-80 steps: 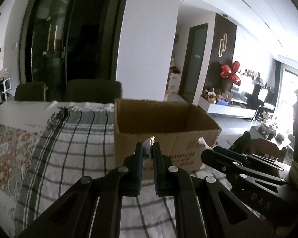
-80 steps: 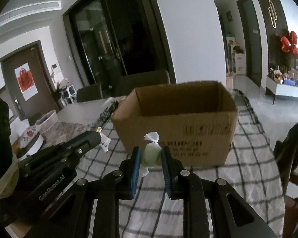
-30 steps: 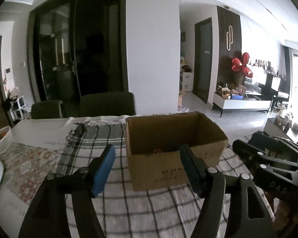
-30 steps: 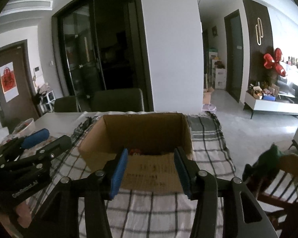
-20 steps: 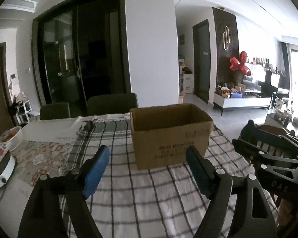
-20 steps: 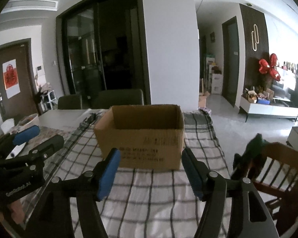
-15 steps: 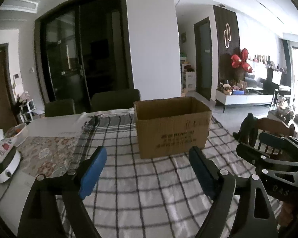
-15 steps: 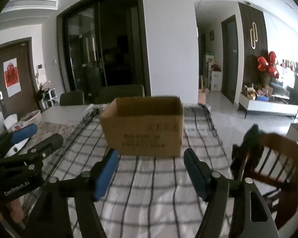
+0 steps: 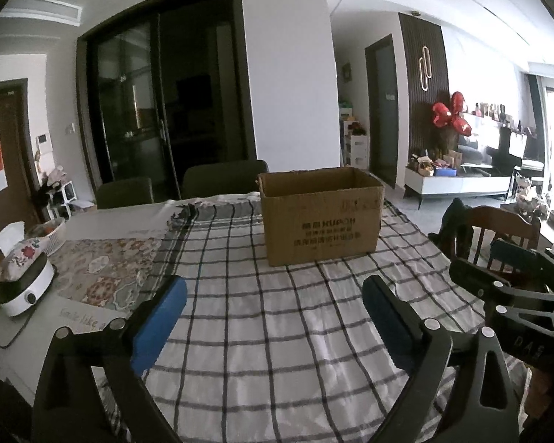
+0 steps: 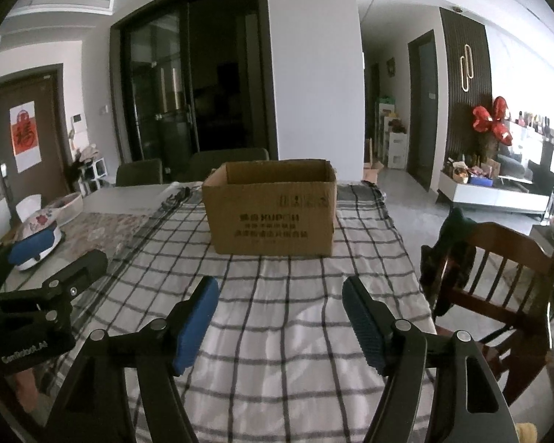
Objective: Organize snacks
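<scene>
The cardboard box walls hide its inside from both views.

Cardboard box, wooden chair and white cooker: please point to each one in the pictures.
Cardboard box point(image 10: 273, 221): right wrist view, printed front wall.
Wooden chair point(image 10: 498, 236): right wrist view, top rail.
White cooker point(image 9: 26, 291): left wrist view, front side.

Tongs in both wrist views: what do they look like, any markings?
Both are matte black linkage frames with silver rivets and triangular cut-outs, tipped with blue ribbed pads. The left tongs carry white "GenRobot.AI" lettering, read on their body in the right wrist view. The right tongs show white letters "DAS" in the left wrist view. No cables or sleeves visible.
</scene>
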Available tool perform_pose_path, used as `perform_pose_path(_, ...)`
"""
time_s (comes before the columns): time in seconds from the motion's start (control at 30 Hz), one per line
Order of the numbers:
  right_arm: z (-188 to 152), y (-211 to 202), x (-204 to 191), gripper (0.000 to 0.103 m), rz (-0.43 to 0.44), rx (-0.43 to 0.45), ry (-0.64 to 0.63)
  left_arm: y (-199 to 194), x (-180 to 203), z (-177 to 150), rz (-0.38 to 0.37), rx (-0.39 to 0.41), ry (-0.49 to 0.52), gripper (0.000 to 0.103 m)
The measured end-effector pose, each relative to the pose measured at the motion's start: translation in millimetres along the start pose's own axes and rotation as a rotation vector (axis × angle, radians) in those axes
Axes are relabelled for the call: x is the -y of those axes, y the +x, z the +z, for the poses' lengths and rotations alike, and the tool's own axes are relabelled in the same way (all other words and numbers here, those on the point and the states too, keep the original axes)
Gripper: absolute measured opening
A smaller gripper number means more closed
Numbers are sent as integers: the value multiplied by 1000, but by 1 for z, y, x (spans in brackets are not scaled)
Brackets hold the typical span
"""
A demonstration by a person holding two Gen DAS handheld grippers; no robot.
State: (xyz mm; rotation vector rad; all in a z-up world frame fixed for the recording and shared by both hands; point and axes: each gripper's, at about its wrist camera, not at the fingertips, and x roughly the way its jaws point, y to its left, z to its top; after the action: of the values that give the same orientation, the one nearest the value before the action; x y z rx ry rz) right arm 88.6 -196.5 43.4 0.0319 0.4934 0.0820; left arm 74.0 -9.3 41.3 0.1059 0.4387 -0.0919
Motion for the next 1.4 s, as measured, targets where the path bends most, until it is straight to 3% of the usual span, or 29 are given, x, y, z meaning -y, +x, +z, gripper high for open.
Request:
perform_pose_path(0.37,-10,-33,-4,70,0,49,-12,-26,3,-9,19,24,2,103)
perform_pose_path(1.4,-14,-41,-3,70,5,48,-6,-35,5,-8,29,29,0,103)
